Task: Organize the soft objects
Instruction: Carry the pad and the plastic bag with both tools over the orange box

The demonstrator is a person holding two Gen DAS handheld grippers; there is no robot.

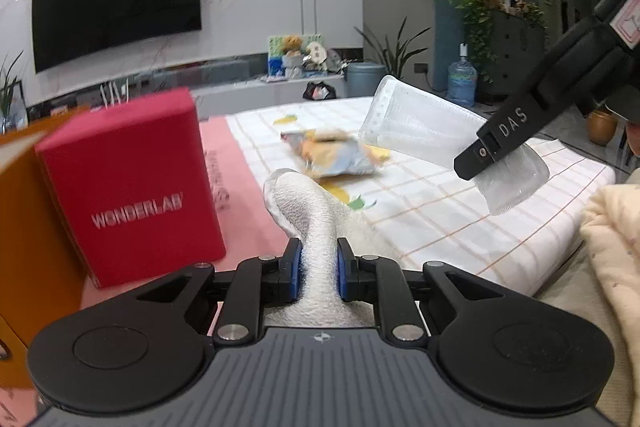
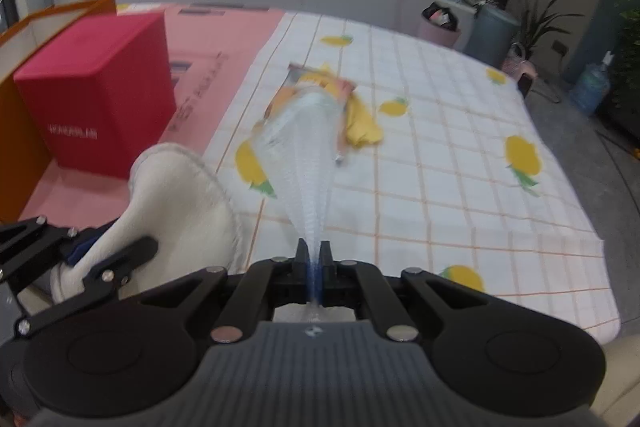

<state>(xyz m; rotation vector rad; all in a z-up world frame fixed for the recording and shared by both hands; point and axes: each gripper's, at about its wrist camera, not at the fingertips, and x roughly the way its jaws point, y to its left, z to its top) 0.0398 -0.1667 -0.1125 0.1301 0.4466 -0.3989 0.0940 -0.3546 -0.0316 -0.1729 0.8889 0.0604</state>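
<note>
Left wrist view: left tongs (image 1: 319, 273) pinch a white cloth (image 1: 308, 211); right tongs (image 2: 319, 259) pinch a clear plastic bag (image 2: 308, 163), lower centre.

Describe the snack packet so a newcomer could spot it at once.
Find the white checked cloth with lemon prints beside the pink mat. Near the cloth's middle lies a crinkly yellow and silver snack packet, the only loose item lying there; the red box stands on the mat.
</note>
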